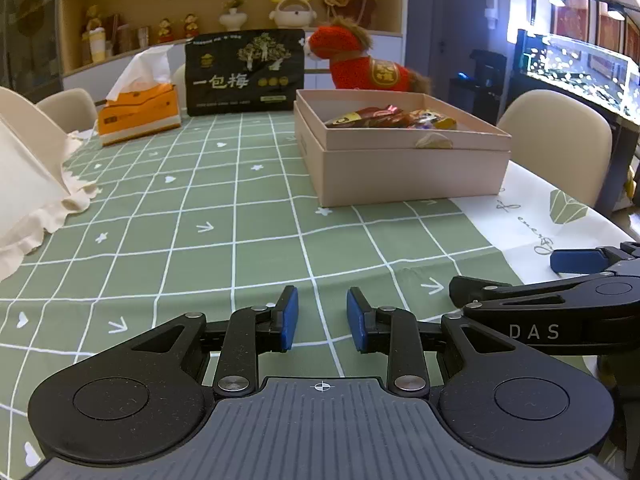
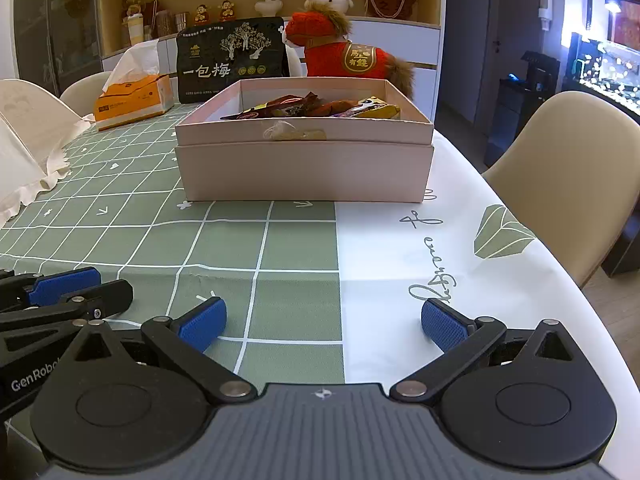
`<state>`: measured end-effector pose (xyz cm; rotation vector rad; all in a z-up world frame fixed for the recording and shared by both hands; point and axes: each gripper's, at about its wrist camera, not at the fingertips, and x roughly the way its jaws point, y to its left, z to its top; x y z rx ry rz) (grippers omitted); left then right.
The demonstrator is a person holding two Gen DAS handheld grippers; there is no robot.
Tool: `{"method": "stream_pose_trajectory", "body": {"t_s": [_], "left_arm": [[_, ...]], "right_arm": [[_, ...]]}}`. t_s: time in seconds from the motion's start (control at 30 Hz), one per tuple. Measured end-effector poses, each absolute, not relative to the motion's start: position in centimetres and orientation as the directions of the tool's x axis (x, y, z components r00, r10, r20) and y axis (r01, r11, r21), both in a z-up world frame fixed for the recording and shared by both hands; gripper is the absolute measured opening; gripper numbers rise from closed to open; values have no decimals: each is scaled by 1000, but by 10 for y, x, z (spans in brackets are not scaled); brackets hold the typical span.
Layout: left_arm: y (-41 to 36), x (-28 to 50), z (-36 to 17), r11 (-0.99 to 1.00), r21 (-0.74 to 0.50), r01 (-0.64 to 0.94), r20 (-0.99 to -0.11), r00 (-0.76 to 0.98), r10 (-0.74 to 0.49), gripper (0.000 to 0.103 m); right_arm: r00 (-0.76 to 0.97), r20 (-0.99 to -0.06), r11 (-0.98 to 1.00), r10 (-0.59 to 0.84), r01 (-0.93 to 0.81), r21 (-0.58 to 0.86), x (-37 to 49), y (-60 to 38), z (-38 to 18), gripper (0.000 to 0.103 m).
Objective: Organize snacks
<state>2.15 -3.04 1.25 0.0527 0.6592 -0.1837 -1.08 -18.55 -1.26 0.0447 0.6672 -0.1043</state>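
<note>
While both grippers sit low over the near edge of the counter [image 2: 280, 248], you're holding nothing, so I'd judge you're either between picks or close to done. Left gripper [image 1: 322, 318]: jaws part-open with a narrow gap, only green tablecloth between the pads. Right gripper [image 2: 323, 322]: jaws spread wide, also empty, straddling the seam where the green grid meets the white border.

The snack packets [image 2: 316, 108] are already lying in the pink cardboard box [image 2: 304, 168], piled toward its right half (reddish-brown and yellow wrappers; count not readable from here). Its left half looks bare from the right wrist view. The box sits mid-counter, well ahead of both grippers.

The one snack item I can see outside the box is the black plum bag [image 1: 245, 74], standing upright at the far side, beside the orange tissue box [image 1: 138, 112] and just left of the red plush horse [image 1: 362, 60]. No loose packets show on the cloth in front of you.

If that bag counts as part of the job, the next move calls for:
- a long reach past the box, left side being the shorter path
- opening the left jaws wider first, since the bag is broad
- pinching the top edge, not the flat face
- laying it into the free left half

Watch the tissue box on the way in.
</note>
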Motion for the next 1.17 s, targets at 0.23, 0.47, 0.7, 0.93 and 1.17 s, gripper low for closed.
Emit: {"method": "stream_pose_trajectory", "body": {"t_s": [0.23,0.47,0.7,0.93,1.17], "left_arm": [[-30,22,12,983,-11,186,-613,775,-153,31],[-30,21,13,983,-10,186,-613,775,-153,31],[-30,21,13,983,-11,186,-613,775,-153,31],[-30,21,13,982,-20,187,-612,774,-160,31],[-31,22,12,982,-15,186,-613,775,-156,31]], "right_arm": [[781,-620,994,-82,111,8,-11,-185,-13,103],[780,-620,994,-82,111,8,-11,-185,-13,103],[781,-620,994,-82,111,8,-11,-185,-13,103],[780,-620,994,-83,111,8,-11,-185,-13,103],[780,-620,994,-83,112,8,-11,-185,-13,103]]}}
